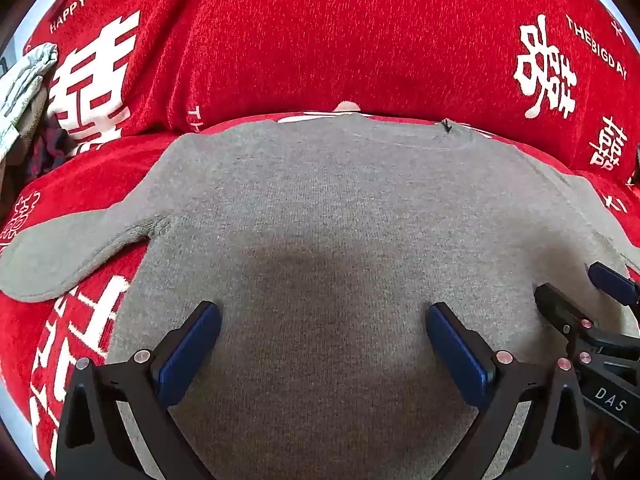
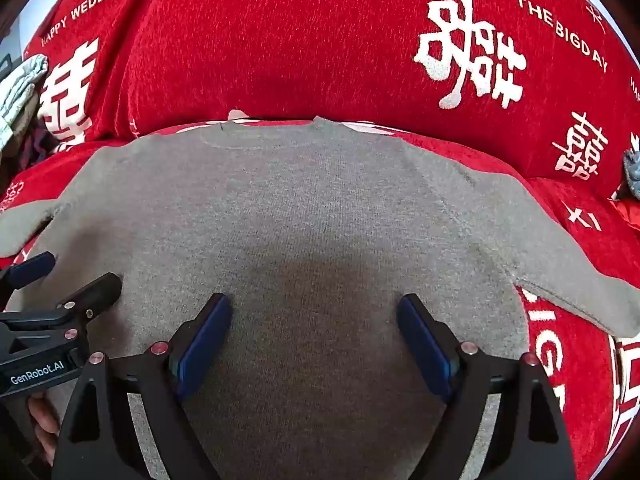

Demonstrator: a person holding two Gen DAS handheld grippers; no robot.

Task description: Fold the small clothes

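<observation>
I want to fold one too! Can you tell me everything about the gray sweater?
The sweater is gray, soft-looking knit with a round ribbed neck at the far end. It lies flat and unfolded on the red sofa cover, one sleeve stretched out to each side. A dark shadow falls on its middle. Both grippers hang open above it, and nothing grips it.

Sweater flat on sofa cover, neck twd backrest, clothes pile far left.
</observation>
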